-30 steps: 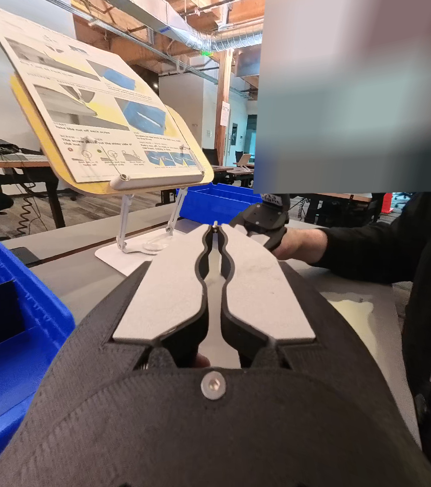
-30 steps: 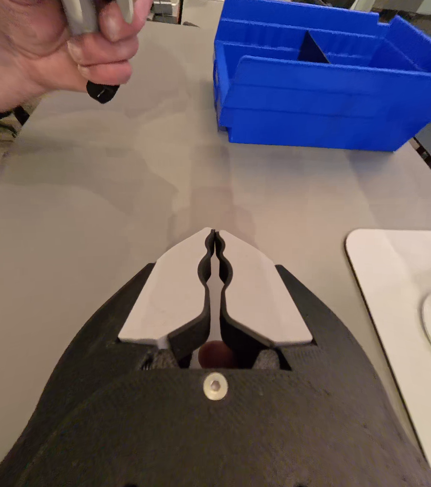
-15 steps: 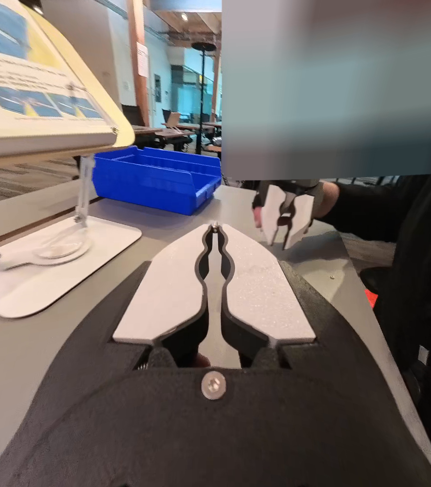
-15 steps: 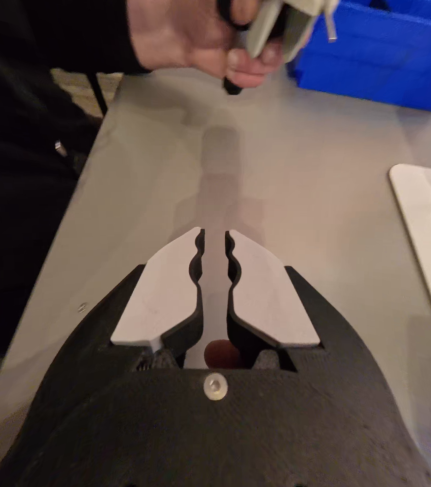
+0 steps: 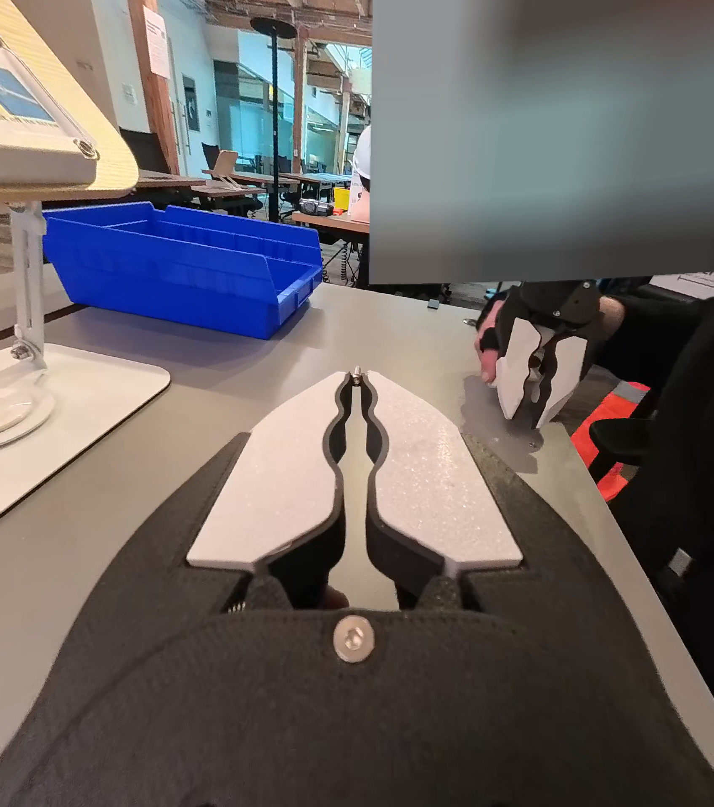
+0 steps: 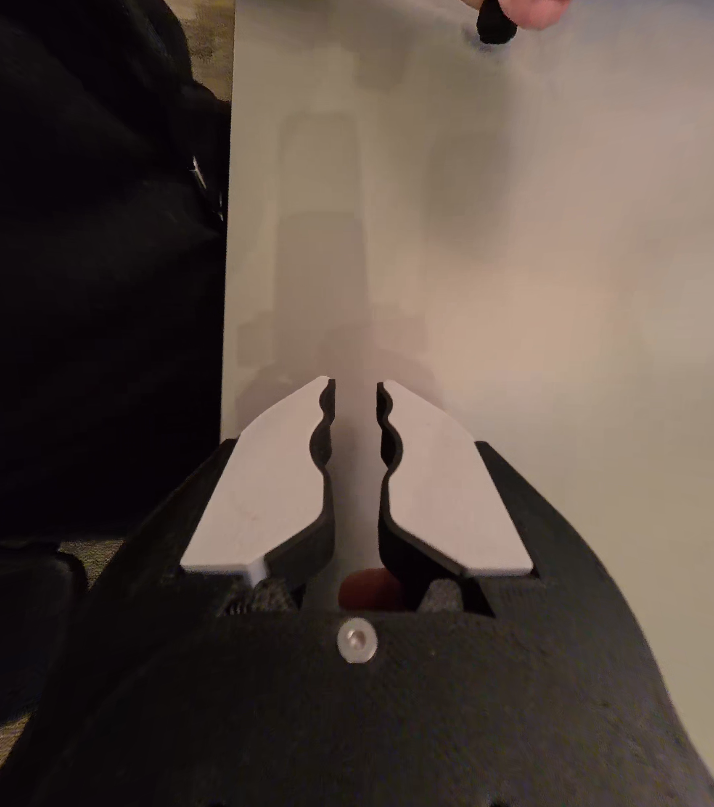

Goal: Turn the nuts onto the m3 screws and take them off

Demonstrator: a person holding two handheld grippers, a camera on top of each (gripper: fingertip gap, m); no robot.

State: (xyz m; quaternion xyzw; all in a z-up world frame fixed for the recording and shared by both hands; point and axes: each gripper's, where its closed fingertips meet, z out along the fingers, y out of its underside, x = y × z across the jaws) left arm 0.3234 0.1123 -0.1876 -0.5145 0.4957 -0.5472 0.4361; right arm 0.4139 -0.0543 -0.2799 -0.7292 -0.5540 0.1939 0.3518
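Note:
My left gripper [image 5: 356,374] is shut on a small silver M3 screw [image 5: 355,379], which sticks up at the fingertips above the grey table [image 5: 390,332]. In the left wrist view my right gripper [image 5: 529,420] is open, with its tips pointing down at the table near the right edge. A tiny nut [image 5: 531,444] lies on the table just in front of those tips. In the right wrist view the right gripper [image 6: 355,384] is open and empty over bare table [image 6: 521,262]. The nut does not show in that view.
A blue bin [image 5: 180,262] stands at the back left. The instruction board's stand [image 5: 27,301] and its white base plate [image 5: 84,406] are on the left. The table's edge and the person's dark clothing [image 6: 84,262] are close to the right gripper. A hand [image 6: 530,11] is at the top.
The right gripper has opened and swung over to the table's edge, with its tips lowered to the surface. The left gripper has turned right and stays shut on the screw.

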